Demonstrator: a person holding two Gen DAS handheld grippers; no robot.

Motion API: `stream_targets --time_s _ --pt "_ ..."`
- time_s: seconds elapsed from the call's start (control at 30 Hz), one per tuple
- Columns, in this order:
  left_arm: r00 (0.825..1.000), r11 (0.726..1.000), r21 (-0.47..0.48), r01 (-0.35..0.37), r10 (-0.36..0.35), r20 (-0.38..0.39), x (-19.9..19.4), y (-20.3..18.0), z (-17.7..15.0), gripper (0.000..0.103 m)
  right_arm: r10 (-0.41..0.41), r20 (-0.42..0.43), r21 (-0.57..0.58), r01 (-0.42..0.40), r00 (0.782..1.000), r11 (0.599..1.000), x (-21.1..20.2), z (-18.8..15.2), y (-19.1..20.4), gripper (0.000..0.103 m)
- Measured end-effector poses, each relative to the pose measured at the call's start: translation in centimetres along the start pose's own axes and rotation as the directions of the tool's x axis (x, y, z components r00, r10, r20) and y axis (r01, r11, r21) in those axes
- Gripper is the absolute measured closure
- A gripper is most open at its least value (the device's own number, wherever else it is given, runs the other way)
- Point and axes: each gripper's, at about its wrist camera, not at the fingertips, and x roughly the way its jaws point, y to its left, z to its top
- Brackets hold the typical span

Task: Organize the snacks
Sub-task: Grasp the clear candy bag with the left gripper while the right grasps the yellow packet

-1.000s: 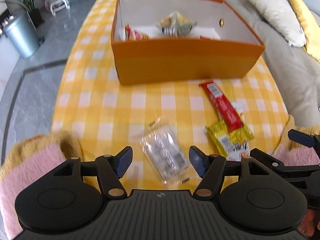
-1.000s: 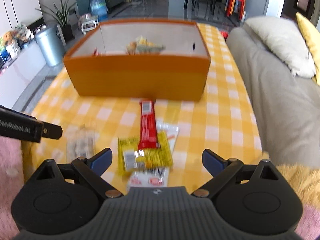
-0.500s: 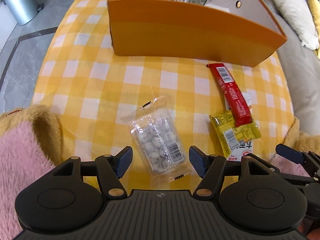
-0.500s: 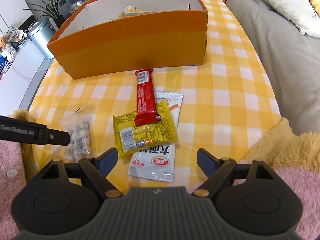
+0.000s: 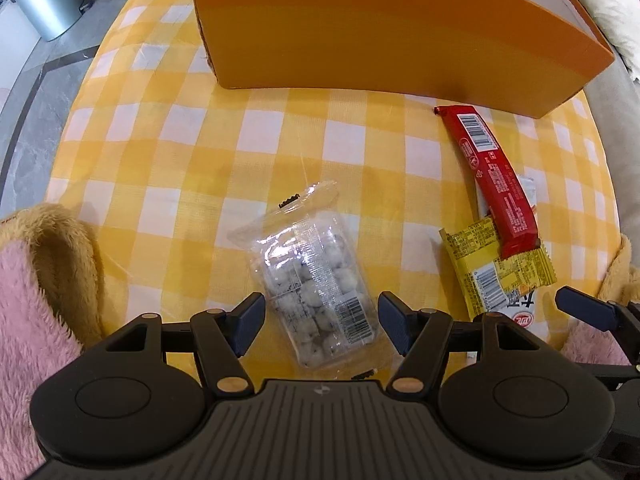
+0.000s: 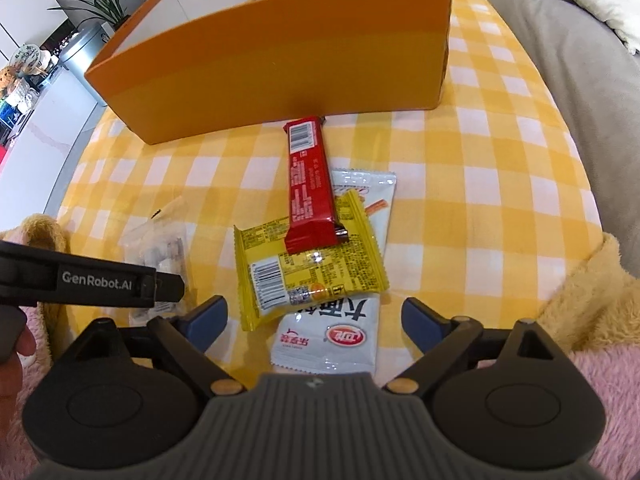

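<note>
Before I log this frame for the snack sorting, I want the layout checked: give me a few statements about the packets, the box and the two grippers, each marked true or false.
1. The red bar lies partly on the yellow packet. True.
2. The clear bag of white balls sits between the open fingers of the left gripper. True.
3. The white packet lies on top of the yellow one. False: it lies underneath it.
4. The right gripper is shut on the red bar. False: its jaws are open and hold nothing.
5. The orange box stands beyond the loose snacks on the checked cloth. True.
</note>
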Motion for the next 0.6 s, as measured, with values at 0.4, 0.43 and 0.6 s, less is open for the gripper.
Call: stream_targets --time_s 0.4,0.43,0.6 --pt "0.998 0.999 0.041 0.019 -0.022 0.058 0.7 -0.2 0.5 0.037 0.008 0.018 -0.03 -0.008 1.0 1.0 1.0 0.7 0.4 0.02" --pt "0.998 0.999 0.047 0.018 -0.021 0.062 0.7 -0.4 0.7 0.037 0.011 0.014 -0.037 -0.011 1.0 0.999 1.2 0.8 0.4 0.023" --pt "0.997 0.998 0.057 0.024 -0.028 0.068 0.9 -0.7 1.1 0.038 0.016 0.001 -0.049 -0.016 1.0 0.999 1.7 0.9 0.5 0.023"
